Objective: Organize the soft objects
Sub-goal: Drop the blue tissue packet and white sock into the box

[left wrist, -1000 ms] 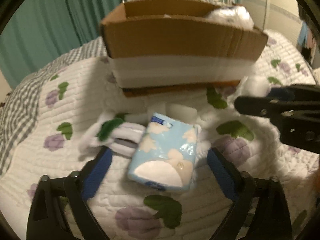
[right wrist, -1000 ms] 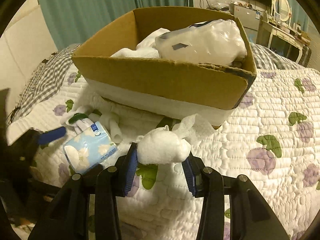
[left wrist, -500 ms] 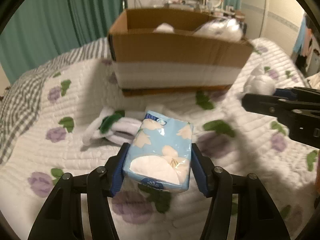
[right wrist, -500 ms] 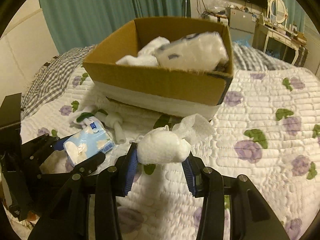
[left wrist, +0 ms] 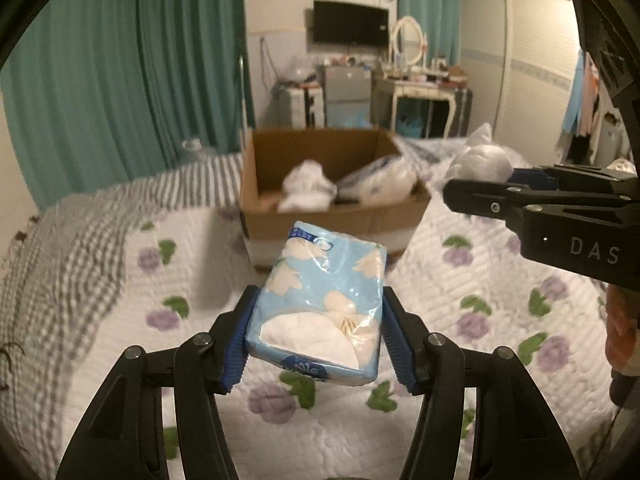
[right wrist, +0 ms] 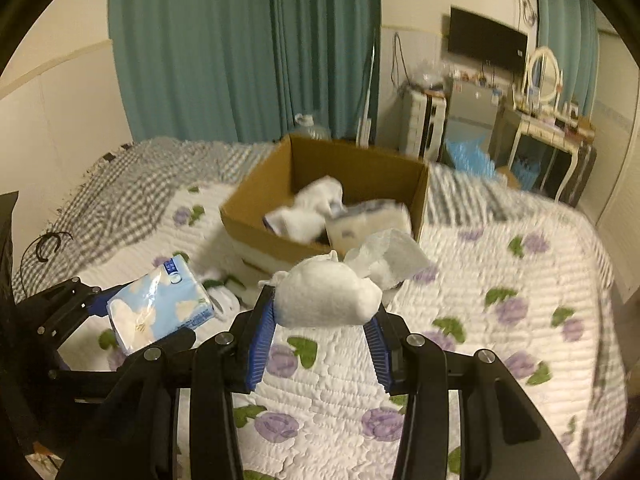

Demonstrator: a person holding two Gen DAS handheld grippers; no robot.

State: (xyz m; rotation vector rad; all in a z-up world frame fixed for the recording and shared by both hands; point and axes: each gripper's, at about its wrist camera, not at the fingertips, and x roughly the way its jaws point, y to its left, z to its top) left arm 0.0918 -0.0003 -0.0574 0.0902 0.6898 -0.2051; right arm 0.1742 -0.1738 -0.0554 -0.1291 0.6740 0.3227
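My left gripper (left wrist: 316, 332) is shut on a light blue tissue pack (left wrist: 324, 304) and holds it above the bed; the pack also shows in the right wrist view (right wrist: 160, 306). My right gripper (right wrist: 320, 328) is shut on a white cotton wad (right wrist: 326, 296) with a tissue tail, also lifted; it shows in the left wrist view (left wrist: 480, 160). An open cardboard box (left wrist: 332, 224) stands on the bed ahead of both, holding white soft items (right wrist: 308, 210) and a plastic-wrapped pack (right wrist: 368, 224).
The bed has a white floral quilt (right wrist: 500, 320) and a grey checked blanket (left wrist: 80, 240) on the left. A white and green item (right wrist: 224, 300) lies on the quilt in front of the box. Teal curtains, a dresser and a TV stand behind.
Both grippers have risen well above the bed with their loads. The left gripper closed on the tissue pack and lifted it. The box now looks farther and lower.
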